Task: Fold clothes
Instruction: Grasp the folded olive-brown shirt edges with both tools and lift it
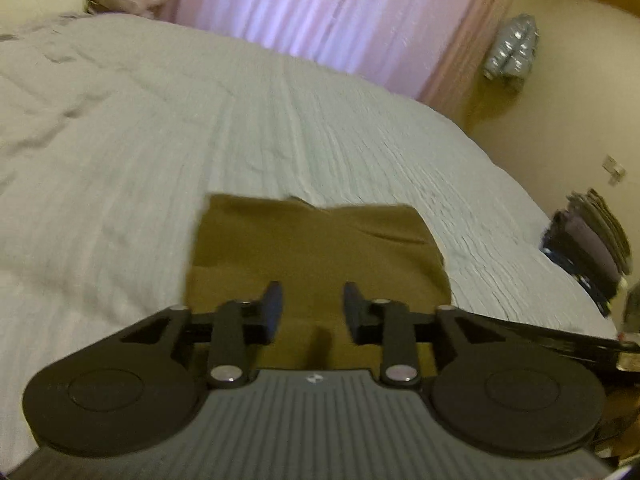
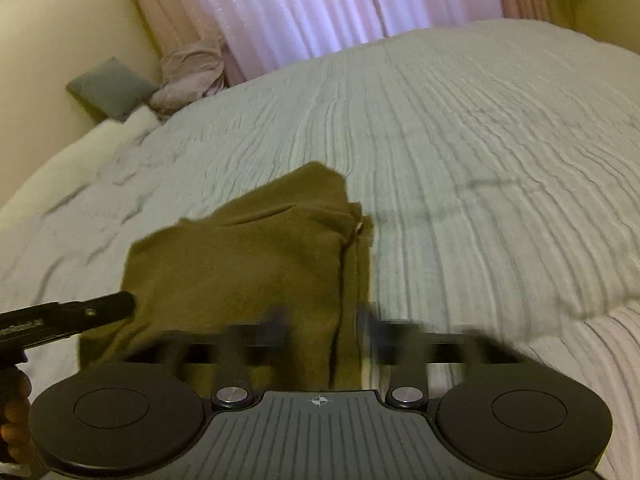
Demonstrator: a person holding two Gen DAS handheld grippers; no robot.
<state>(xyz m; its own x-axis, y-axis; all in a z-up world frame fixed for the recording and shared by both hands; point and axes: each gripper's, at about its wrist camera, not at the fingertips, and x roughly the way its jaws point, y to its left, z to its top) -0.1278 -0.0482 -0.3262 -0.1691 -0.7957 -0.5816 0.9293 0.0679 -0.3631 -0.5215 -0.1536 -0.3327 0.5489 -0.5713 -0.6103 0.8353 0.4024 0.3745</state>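
An olive-brown garment lies folded into a rough rectangle on the pale ribbed bedspread. My left gripper hovers over its near edge, fingers apart, with nothing between them. In the right wrist view the same garment shows a folded flap along its right side. My right gripper is blurred by motion over that right edge, with a gap between its fingers and the cloth passing under them. The left gripper's finger pokes in from the left beside a hand.
A stack of folded clothes sits at the bed's right edge. Pillows and a bundled pinkish blanket lie at the head of the bed. Pink curtains hang behind. The bedspread stretches wide to the right.
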